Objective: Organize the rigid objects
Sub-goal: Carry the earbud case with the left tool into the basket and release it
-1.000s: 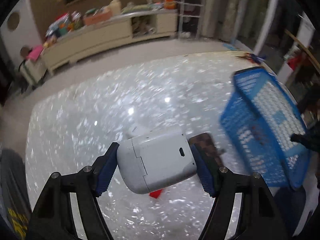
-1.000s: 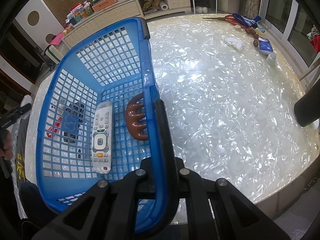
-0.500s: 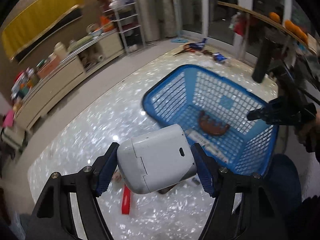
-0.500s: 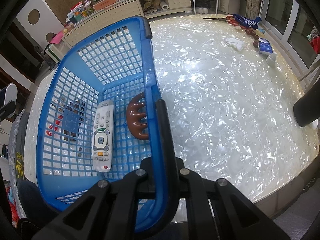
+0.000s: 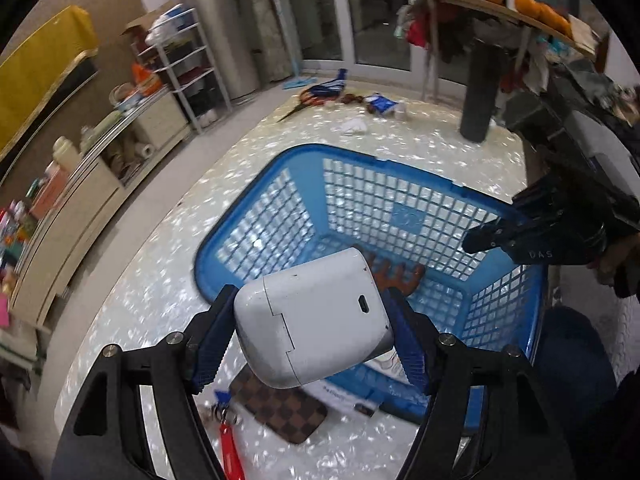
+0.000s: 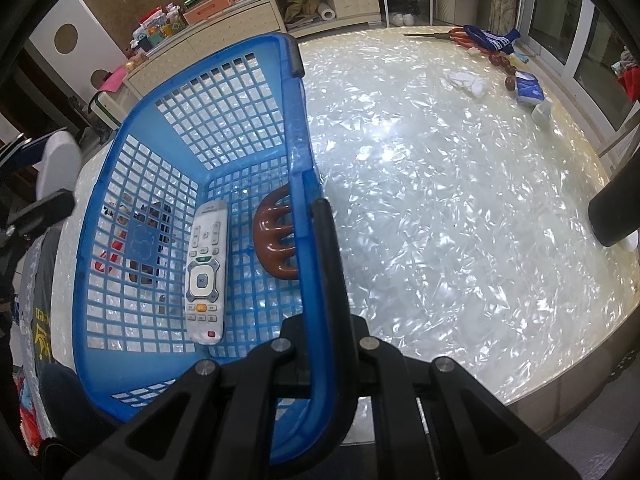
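Note:
My left gripper [image 5: 310,304] is shut on a white hard case [image 5: 312,320], its blue pads [image 5: 212,340] pressing both sides. The case hangs over the near corner of the blue mesh basket [image 5: 348,152]. My right gripper [image 6: 314,216] is shut on the basket's rim [image 6: 298,120] and shows as a black tip [image 5: 492,236] at the basket's right side. A white remote [image 6: 205,264] and a brown claw clip [image 6: 276,240] lie inside the basket. A checkered brown wallet [image 5: 280,408] and a red key tag [image 5: 230,452] lie on the table just outside it.
At the far end of the pearly table [image 6: 440,200] lie scissors [image 6: 452,34], a blue sock [image 6: 492,40], a crumpled tissue [image 6: 468,80], a tissue pack [image 6: 528,88] and a white cup [image 6: 542,112]. A black post [image 5: 478,92] stands by the far right edge.
My left gripper swung with the white case across the table toward the basket and rolled; the basket now fills the middle of its view. The right gripper and basket stayed still.

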`<state>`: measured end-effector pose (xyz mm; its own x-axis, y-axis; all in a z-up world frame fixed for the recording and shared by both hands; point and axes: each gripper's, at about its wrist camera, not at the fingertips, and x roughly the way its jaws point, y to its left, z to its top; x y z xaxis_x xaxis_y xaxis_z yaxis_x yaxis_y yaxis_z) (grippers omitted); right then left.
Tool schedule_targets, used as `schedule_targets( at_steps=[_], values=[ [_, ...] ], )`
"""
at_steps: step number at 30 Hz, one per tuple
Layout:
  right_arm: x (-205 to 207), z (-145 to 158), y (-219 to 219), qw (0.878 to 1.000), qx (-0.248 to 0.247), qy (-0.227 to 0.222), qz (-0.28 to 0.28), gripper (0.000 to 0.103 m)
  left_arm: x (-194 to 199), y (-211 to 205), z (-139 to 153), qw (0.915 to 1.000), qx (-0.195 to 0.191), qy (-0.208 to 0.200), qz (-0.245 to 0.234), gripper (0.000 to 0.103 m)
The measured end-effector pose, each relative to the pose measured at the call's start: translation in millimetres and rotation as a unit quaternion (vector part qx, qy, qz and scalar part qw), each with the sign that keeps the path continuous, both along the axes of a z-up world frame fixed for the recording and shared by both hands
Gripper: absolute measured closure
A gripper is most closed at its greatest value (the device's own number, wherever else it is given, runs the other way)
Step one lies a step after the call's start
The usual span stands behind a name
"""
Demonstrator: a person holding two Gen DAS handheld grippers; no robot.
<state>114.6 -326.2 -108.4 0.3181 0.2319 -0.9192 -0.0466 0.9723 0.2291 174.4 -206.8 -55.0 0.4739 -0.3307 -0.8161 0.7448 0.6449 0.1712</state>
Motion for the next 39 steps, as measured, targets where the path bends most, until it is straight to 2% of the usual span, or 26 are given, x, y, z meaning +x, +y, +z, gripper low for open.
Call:
schedule_targets(
  at_steps=[8,15,25,34,39],
  values=[
    [0,0,-2,1.000,0.008,-0.002,-0.006,0.098,16,-24,-23,0.9992,0.024,0.002,-0.032,0.027],
    [0,0,-1,1.000,0.009,-0.004,-0.008,0.098,29,-41,-49,0.9971,0.053,0.022,-0.050,0.027],
    [0,0,0,1.000,0.008,-0.005,-0.008,0.098,30,-60,-73,0.9901,0.097,0.045,-0.090,0.027],
    [0,0,0,1.000,0.010,-0.006,-0.009,0.098,32,-68,-84,0.9849,0.140,0.048,-0.090,0.027],
    [-1,1,1,1.000,0.011,-0.006,-0.010,0.098,32,-68,-85,0.9842,0.143,0.053,-0.090,0.027]
  ],
)
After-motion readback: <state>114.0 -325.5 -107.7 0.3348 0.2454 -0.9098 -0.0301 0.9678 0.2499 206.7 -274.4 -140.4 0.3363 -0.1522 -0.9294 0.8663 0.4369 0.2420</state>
